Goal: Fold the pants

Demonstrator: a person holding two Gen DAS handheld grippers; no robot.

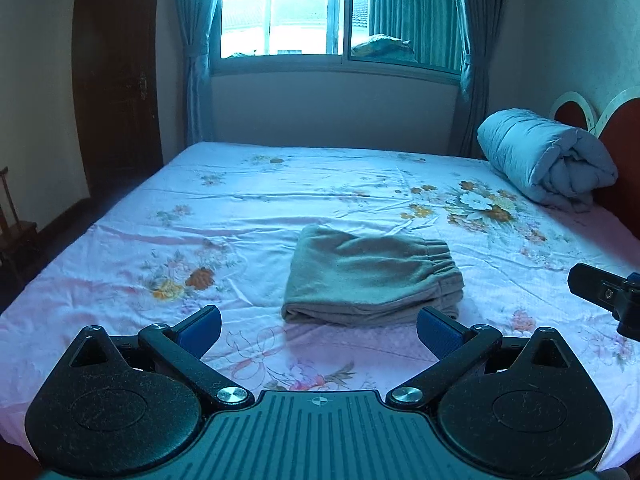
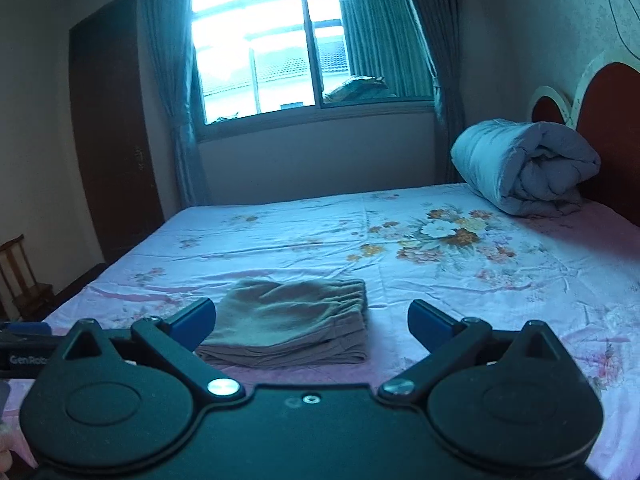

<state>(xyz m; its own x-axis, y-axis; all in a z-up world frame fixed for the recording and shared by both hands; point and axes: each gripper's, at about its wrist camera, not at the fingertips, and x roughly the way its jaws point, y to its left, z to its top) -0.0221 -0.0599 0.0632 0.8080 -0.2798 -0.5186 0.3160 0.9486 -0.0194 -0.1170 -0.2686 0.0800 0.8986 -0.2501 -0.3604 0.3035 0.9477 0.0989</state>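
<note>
Folded pants on a flowered bed, both grippers apart and holding nothing.

Left wrist view: the bed (image 1: 280, 200) has a pink floral sheet, a window (image 1: 304, 12) behind and a rolled quilt (image 1: 544, 156) by the headboard; the pants (image 1: 372, 276) lie folded just ahead of the spread left gripper (image 1: 319, 330); right wrist view: the right gripper (image 2: 312, 322) is spread too, the pants (image 2: 292, 320) ahead to its left; a dark door (image 2: 112, 128) stands at left.

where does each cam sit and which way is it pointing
Left wrist: sits on the left tongs, faces across the bed to the window; own open fingers show, right tongs at the right edge.
Right wrist: sits on the right tongs, same heading; own open fingers show.
Shared: folded pants, rolled quilt.
</note>
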